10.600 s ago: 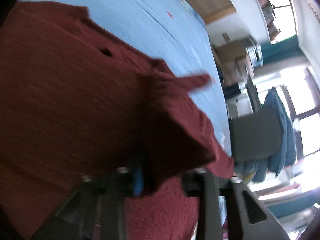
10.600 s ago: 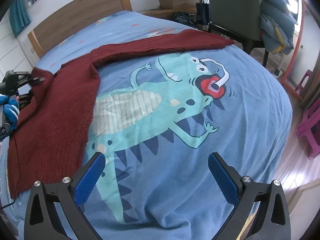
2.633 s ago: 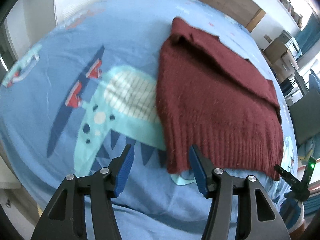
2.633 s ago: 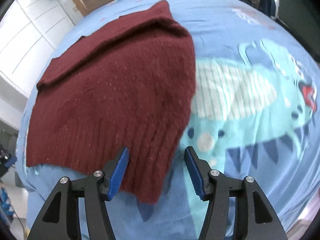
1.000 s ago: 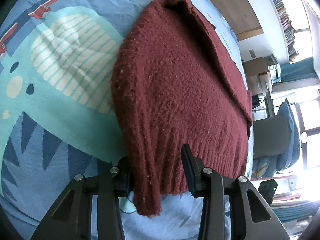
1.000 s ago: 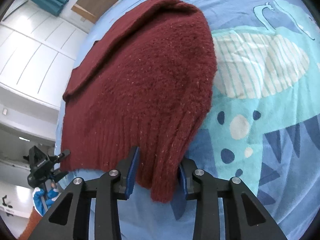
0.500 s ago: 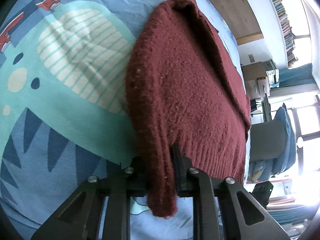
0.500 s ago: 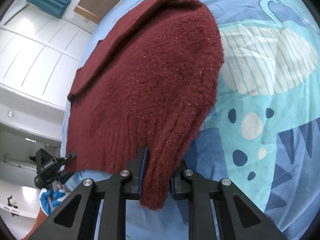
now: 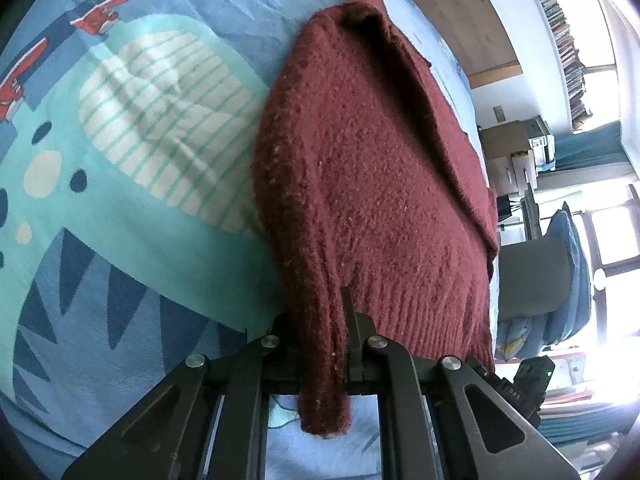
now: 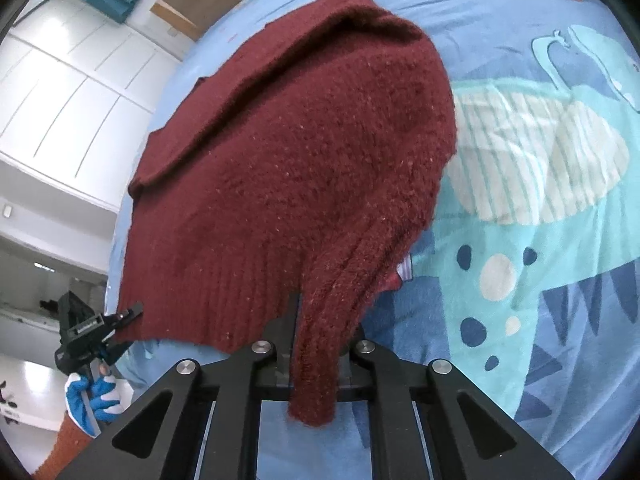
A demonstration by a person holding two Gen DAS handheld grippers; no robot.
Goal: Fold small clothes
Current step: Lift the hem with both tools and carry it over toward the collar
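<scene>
Left tongs: the left tongs (image 9: 320, 344) are clamped on one bottom corner of the sweater (image 9: 384, 184), the ribbed hem pinched between the jaws and a tab of knit hanging out below them.
Right tongs: the right tongs (image 10: 316, 344) are clamped on the other bottom corner of the sweater (image 10: 296, 168), likewise on the ribbed hem, with a flap of knit drooping past the jaws.
Left tongs seen from the right: they show in the right wrist view at the far end of the hem (image 10: 94, 330), carried by a hand in a blue and white glove (image 10: 90, 398).
Sweater: dark red knit, lying on the bed (image 9: 132, 264); from both tongs it stretches away toward the wooden headboard (image 9: 452, 12), its hem end nearest the tongs and slightly raised.
Already folded: a sleeve appears laid over the body as a long diagonal flap, so the sides look tucked in, as far as I can judge.
Still to do: the bottom-to-top fold; I judge it is only gripped, not carried over yet.
Beside the sweater: the dinosaur print (image 10: 536, 184) on the bed cover lies bare next to it.
</scene>
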